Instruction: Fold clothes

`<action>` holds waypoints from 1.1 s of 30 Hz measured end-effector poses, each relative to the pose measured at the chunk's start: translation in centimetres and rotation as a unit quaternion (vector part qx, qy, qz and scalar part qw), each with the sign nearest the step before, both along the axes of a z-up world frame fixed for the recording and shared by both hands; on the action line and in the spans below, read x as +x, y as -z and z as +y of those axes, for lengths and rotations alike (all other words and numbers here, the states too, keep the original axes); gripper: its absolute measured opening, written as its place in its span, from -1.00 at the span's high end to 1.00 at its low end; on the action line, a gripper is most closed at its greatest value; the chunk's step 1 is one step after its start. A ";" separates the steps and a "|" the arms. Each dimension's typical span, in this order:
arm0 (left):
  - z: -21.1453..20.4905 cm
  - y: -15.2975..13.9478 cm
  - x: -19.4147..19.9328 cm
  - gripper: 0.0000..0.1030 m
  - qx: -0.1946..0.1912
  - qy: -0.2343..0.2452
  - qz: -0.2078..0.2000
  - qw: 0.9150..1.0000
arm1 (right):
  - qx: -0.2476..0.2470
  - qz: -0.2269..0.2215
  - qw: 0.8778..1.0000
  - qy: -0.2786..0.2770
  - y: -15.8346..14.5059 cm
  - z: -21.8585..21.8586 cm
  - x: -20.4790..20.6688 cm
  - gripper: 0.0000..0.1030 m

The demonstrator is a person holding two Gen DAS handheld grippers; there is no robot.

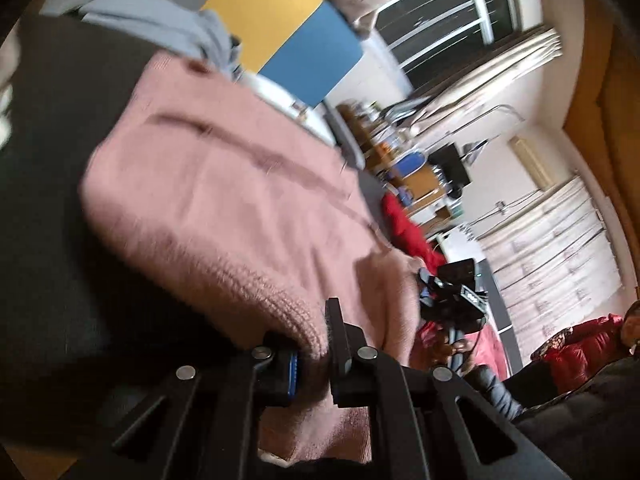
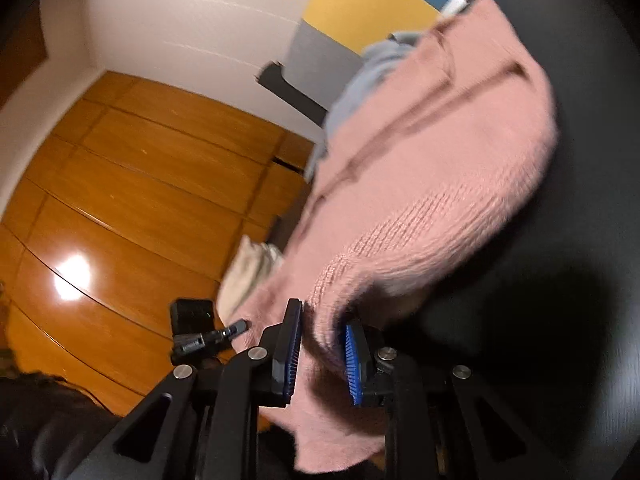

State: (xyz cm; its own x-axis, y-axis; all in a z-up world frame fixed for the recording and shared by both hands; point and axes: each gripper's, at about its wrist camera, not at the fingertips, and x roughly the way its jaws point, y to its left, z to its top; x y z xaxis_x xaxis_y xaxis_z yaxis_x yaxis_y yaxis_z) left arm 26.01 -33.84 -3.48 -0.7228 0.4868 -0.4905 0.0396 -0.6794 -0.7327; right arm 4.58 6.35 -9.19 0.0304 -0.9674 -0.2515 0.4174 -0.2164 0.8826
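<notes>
A pink knitted sweater (image 1: 224,200) lies folded over on a black table (image 1: 52,208), its near edge lifted. My left gripper (image 1: 316,344) is shut on that ribbed edge, pink knit pinched between the blue-padded fingers. In the right wrist view the same pink sweater (image 2: 432,184) drapes off the black table (image 2: 580,240), and my right gripper (image 2: 324,344) is shut on a bunched fold of its hem. A grey-blue garment (image 1: 160,24) lies behind the sweater at the table's far side; the same grey-blue garment (image 2: 368,68) peeks out past the pink knit.
The other gripper's black camera body (image 1: 456,296) shows to the right of the sweater. A person in red (image 1: 412,232) stands beyond. Yellow and blue panels (image 1: 288,36) stand behind the table. Orange wooden floor (image 2: 132,200) lies left, with a cream cloth (image 2: 248,272) below the table edge.
</notes>
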 end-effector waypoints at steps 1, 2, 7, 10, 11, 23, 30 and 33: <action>-0.4 -0.4 -0.8 0.83 0.000 -0.001 0.008 1.000 | -0.011 0.001 1.000 0.007 -0.3 -0.4 -0.8 0.60; -0.8 -0.7 -1.6 0.83 -0.002 -0.003 0.015 1.000 | -0.019 0.004 1.000 0.015 -0.6 -0.9 -1.5 0.60; -2.5 -0.1 -5.6 0.83 -0.009 -0.017 0.010 1.000 | -0.002 0.017 0.998 0.058 -1.5 -3.1 -6.3 0.60; -3.1 1.5 -7.5 0.84 -0.019 -0.020 -0.017 0.999 | 0.046 0.012 0.997 0.065 -1.5 -4.2 -8.3 0.60; -3.2 2.0 -7.9 0.84 -0.021 -0.020 -0.026 0.999 | 0.060 0.012 0.996 0.063 -1.5 -4.2 -8.5 0.59; -2.7 6.5 -5.1 0.79 -0.002 -0.030 -0.084 0.996 | 0.123 0.021 0.991 -0.046 -0.1 -1.5 1.6 -0.60; -1.1 5.5 -1.8 0.83 -0.008 -0.009 -0.076 0.997 | 0.209 0.076 0.970 -0.098 1.4 -5.8 5.3 0.56; -0.3 4.9 0.0 0.85 0.001 0.008 -0.066 0.998 | 0.207 0.065 0.971 -0.103 2.2 -5.6 5.7 0.60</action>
